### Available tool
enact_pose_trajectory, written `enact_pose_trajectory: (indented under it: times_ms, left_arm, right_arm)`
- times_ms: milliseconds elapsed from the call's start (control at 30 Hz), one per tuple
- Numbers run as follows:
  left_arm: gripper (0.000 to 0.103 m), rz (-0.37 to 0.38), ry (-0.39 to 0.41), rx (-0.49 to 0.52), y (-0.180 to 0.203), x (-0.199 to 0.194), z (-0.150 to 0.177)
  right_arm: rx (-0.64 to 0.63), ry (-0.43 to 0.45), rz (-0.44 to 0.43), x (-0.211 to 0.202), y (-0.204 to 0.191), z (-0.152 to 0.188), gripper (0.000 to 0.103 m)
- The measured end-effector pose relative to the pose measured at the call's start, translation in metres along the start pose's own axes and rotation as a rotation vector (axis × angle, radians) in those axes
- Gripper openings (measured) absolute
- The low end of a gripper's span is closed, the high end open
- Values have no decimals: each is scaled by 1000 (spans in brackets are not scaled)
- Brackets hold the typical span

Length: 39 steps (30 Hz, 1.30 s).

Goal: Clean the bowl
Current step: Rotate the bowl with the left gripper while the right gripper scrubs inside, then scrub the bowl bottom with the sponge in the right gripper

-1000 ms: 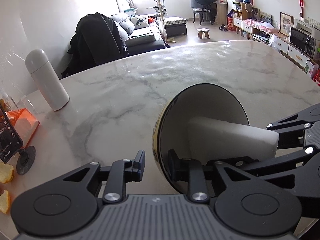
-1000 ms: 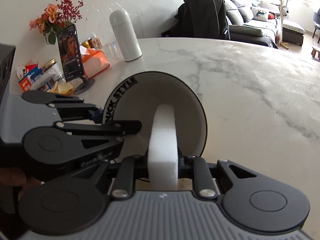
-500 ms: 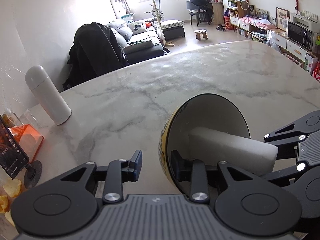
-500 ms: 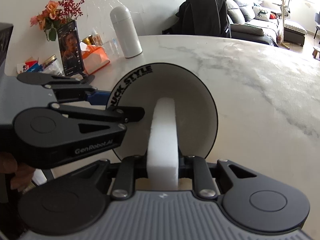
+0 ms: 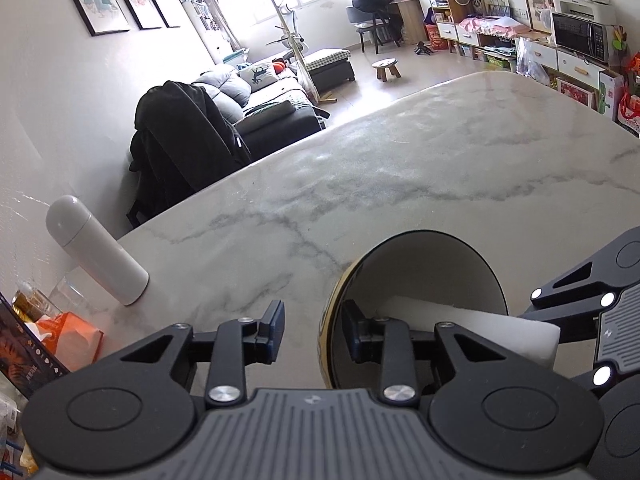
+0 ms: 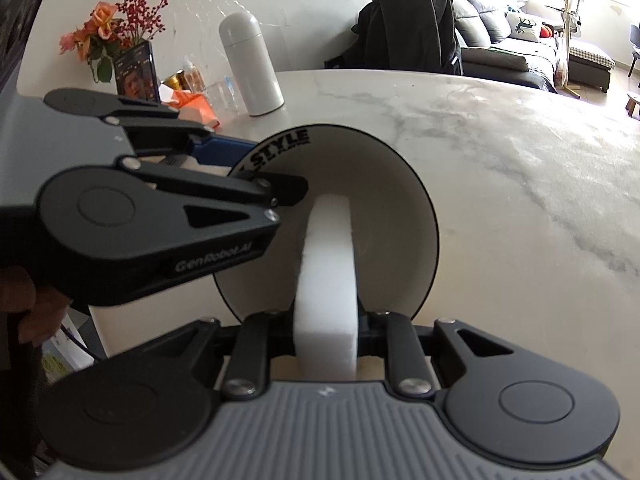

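Note:
A bowl point(image 5: 432, 276) with a white inside, black rim and yellow outside is held on edge above the marble table point(image 5: 360, 184). My left gripper point(image 5: 312, 332) grips its rim, one finger inside and one outside. In the right wrist view the bowl point(image 6: 384, 184) faces me, with "STYLE" lettering on the rim. My right gripper point(image 6: 326, 332) is shut on a white sponge block point(image 6: 328, 280), whose far end presses into the bowl's inside. The sponge point(image 5: 500, 328) also shows in the left wrist view, reaching in from the right.
A white flask point(image 6: 250, 64) stands at the table's left, beside an orange tissue pack point(image 6: 192, 104), glasses, a phone on a stand point(image 6: 134, 72) and flowers point(image 6: 112, 32). A chair with a black coat point(image 5: 180, 140) is at the far edge.
Both grippers and the bowl have risen and tilted, so more of the room shows. The sponge has slid lower and to the right inside the bowl.

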<state>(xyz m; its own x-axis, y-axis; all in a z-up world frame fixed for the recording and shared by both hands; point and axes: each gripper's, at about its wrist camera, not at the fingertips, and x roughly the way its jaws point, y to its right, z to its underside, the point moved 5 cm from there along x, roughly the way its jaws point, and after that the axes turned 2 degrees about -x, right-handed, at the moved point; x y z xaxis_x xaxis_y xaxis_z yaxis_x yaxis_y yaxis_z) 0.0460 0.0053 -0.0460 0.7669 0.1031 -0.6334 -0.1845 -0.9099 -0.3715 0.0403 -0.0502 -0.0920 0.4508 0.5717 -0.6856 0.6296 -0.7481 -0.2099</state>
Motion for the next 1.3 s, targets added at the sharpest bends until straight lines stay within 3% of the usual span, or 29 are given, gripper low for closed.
enact_pose_trajectory:
  times_ms: [67,167,300,767,1300]
  left_arm:
    - [31,11,5,2,2,1,-3]
    - [15,49,-1,-17,3,3,-4]
    - [12,66,-2,-51,1,3,-3]
    - [9,52,-39,-134,-13,-3,19]
    - [10,39,-66,-189,-22,-12,42]
  right_arm:
    - [-3,-2,0,1,0,-1,21]
    - [-3,-4,1,1,0,-1,21]
    - [0,-6,7,1,1,-2,21]
    - [-3,34,44,-11,0,-9,28]
    - [-39,80,67,-27,-5,-14,27]
